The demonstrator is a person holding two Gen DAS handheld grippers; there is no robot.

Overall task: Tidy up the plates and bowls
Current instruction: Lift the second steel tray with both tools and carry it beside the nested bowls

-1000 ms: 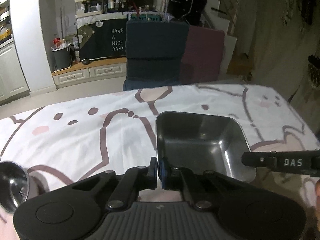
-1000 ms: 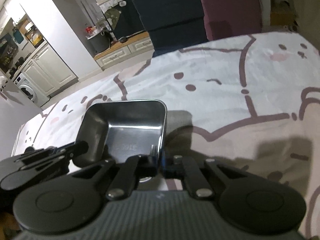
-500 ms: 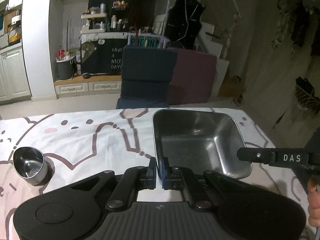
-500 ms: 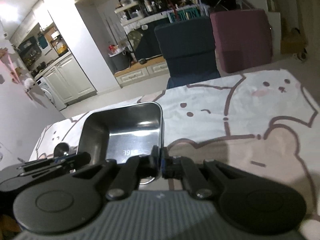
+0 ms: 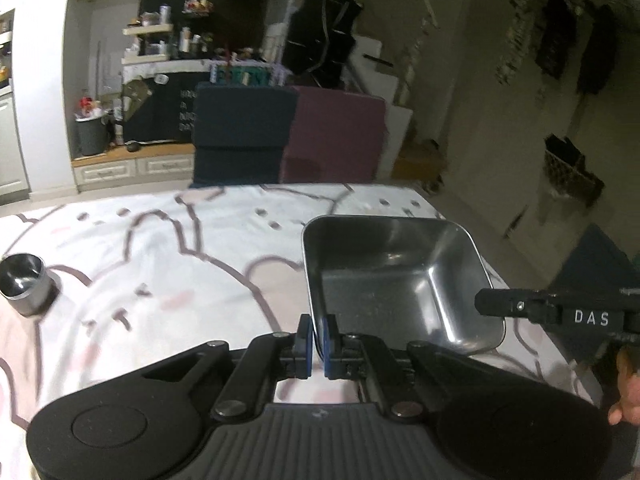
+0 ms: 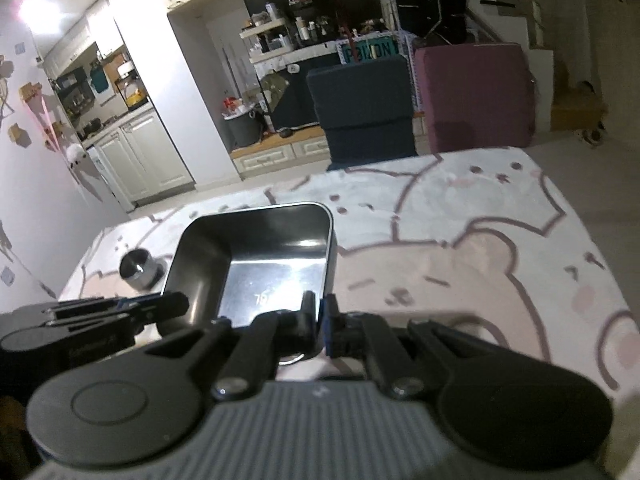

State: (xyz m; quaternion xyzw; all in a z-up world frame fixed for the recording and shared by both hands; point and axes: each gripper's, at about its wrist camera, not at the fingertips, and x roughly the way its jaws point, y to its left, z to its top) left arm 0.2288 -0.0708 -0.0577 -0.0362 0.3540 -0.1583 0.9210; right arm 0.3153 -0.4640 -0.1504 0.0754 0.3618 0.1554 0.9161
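A square steel bowl point(image 5: 394, 280) hangs above the table, held by both grippers. My left gripper point(image 5: 315, 330) is shut on the bowl's near left rim. My right gripper point(image 6: 319, 314) is shut on the near right rim of the same bowl point(image 6: 260, 256). In the left wrist view the right gripper point(image 5: 552, 312) reaches in from the right onto the bowl's right edge. In the right wrist view the left gripper point(image 6: 120, 308) reaches in from the left. A small round steel cup point(image 5: 24, 284) stands on the table point(image 5: 168, 264) at the far left, also seen as the cup point(image 6: 138, 268) left of the bowl.
The table point(image 6: 460, 240) wears a white cloth with pink bear drawings; its far edge and right edge are near. Beyond it stand a dark blue chair point(image 5: 240, 132) and a maroon chair point(image 5: 336, 136). A hand point(image 5: 626, 384) shows at the right edge.
Both grippers have lifted the bowl up and carried it across the table toward the right. The cup has come into fuller view at the left, farther away.
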